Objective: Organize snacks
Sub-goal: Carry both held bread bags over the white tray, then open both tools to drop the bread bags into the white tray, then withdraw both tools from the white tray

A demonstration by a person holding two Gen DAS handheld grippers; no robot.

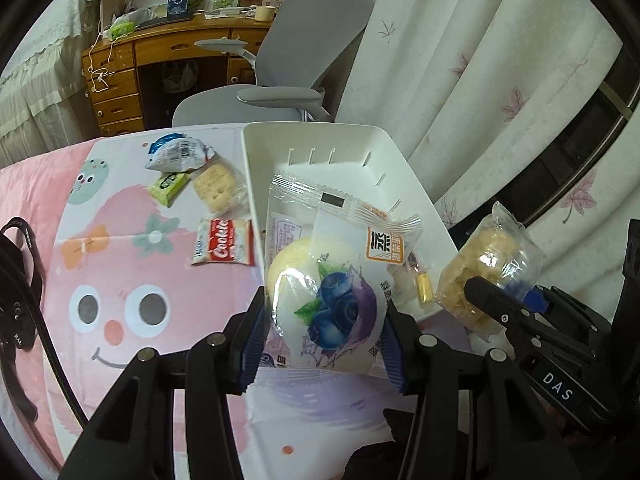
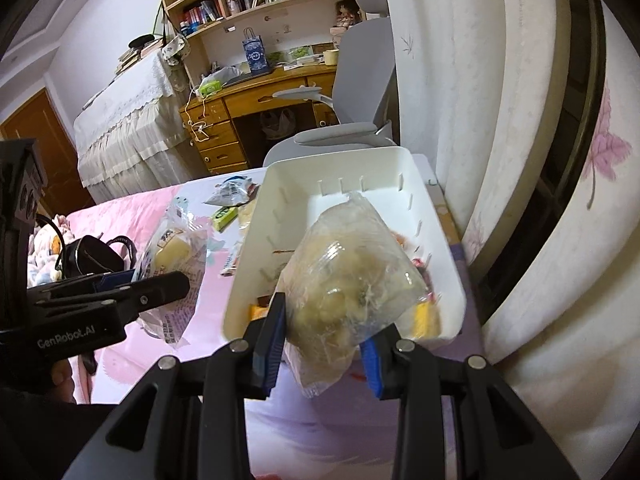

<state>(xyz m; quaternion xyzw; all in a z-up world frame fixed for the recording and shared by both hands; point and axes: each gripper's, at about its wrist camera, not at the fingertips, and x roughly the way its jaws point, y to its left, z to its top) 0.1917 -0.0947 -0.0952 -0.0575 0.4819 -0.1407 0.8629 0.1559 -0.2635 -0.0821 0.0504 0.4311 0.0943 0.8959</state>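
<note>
at the lower centre of the left wrist view, the left gripper is seen clenched on a blueberry bun packet, which is held upright in front of the near end of a white bin. at the right edge of that view the right gripper is seen side-on, clamped on a clear pastry bag just beside the bin's right rim. in the right wrist view the same bag is gripped between the blue pads and is held over the bin, where small wrapped snacks are glimpsed at the bottom. left of the bin, on a pink cartoon cloth, four snacks are laid near one another: a white-and-blue pouch, a green packet, a cracker pack and a red cookie packet. a grey office chair is placed behind
</note>
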